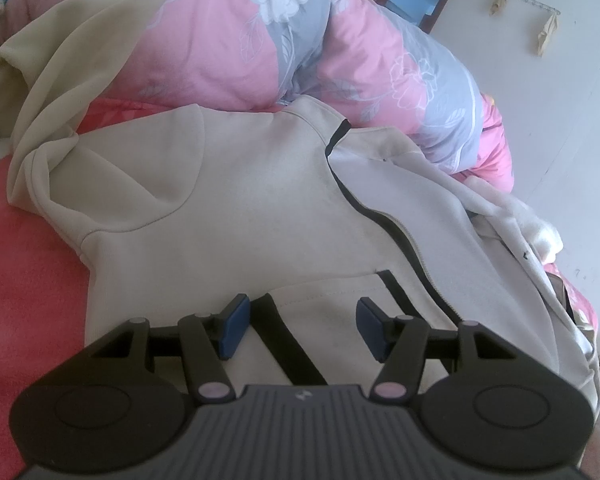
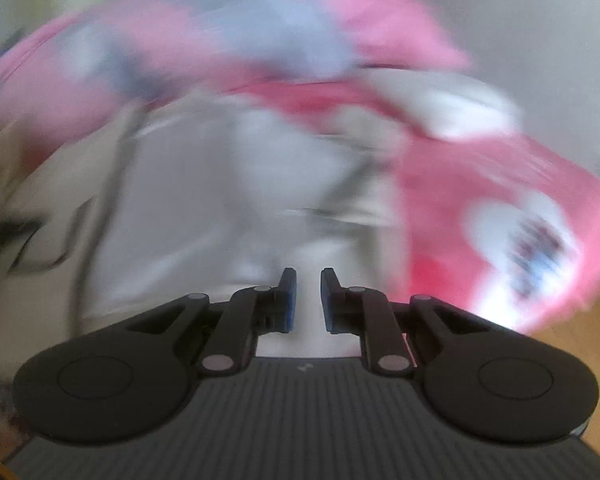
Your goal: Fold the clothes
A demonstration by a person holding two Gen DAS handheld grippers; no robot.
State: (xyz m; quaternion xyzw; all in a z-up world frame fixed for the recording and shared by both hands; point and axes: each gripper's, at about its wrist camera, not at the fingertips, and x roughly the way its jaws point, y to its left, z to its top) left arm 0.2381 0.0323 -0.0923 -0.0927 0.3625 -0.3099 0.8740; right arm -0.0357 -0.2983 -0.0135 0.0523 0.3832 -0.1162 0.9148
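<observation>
A cream zip-up hoodie (image 1: 260,184) lies spread on a coral-pink bed sheet (image 1: 28,260). Its hood (image 1: 112,168) points left and its black zipper (image 1: 380,216) runs diagonally, with the right front panel folded back over fluffy white lining (image 1: 528,220). My left gripper (image 1: 302,320) hovers open over the hem, near the black-trimmed pocket (image 1: 328,292), with nothing between its blue pads. The right wrist view is heavily motion-blurred. There, my right gripper (image 2: 307,300) has its pads a narrow gap apart above pale garment cloth (image 2: 220,208); I see nothing pinched between them.
A rolled pink and grey floral quilt (image 1: 220,32) lies behind the hoodie. Another beige garment (image 1: 40,64) is bunched at the back left. A white wall (image 1: 560,120) stands on the right. A printed pink sheet edge (image 2: 500,208) and wooden floor (image 2: 580,320) show at the right.
</observation>
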